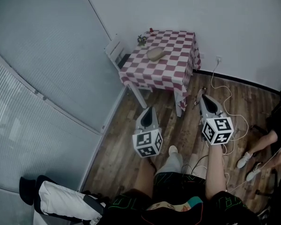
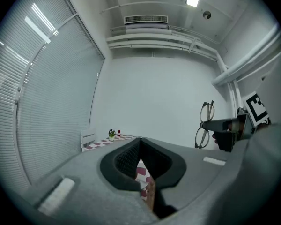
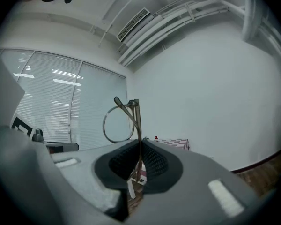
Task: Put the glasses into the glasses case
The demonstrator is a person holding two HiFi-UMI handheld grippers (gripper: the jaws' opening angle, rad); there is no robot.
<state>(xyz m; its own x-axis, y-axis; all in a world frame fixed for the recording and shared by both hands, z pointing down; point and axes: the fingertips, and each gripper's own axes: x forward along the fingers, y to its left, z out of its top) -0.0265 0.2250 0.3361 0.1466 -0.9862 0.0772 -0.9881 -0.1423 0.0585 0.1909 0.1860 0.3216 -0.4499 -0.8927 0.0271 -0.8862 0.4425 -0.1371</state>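
Note:
In the right gripper view, thin metal-framed glasses stand up from my right gripper, which is shut on one temple arm. The left gripper view shows the same glasses hanging at the tip of that gripper. My left gripper is shut with nothing in it. In the head view both grippers, left and right, hover over the wooden floor, short of the table. A tan glasses case lies closed on the red-and-white checked table, well beyond both grippers.
A small potted plant and a red object sit at the table's far edge. A white chair stands to its left by the blinds. White cables cross the floor. Another person's legs are at right, a bag at lower left.

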